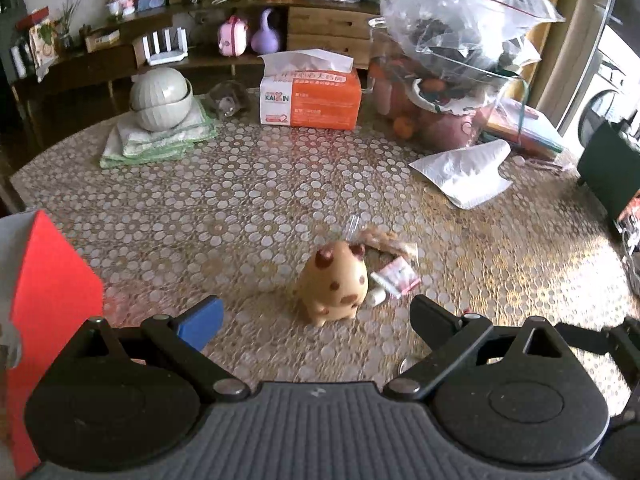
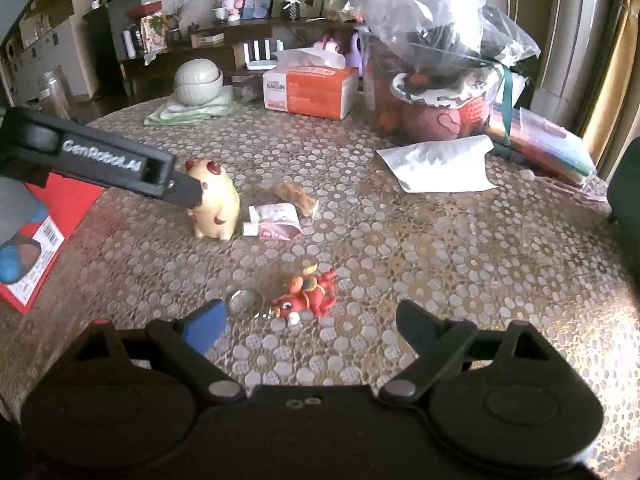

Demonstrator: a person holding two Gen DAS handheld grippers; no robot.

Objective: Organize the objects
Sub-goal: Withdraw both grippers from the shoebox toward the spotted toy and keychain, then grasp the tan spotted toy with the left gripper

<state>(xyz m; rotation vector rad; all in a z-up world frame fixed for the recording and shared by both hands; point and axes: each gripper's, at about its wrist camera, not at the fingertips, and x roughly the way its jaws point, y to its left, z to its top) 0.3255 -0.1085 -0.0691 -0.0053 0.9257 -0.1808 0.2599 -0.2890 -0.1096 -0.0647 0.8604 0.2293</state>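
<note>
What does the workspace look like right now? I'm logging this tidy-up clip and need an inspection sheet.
Surface: round table under a circle-patterned cover.
Job's things: yellow spotted animal toy upright; pink sachet and snack bar beside it; red figure keychain lying flat.
Clutter: orange tissue box, stacked bowls on folded cloths, plastic bags, white paper, red box.
Grippers: left gripper open, close to the toy; right gripper open, just short of the keychain.
Cables: nothing seen.
Surroundings: wooden shelf with toys, plants and frames.
</note>
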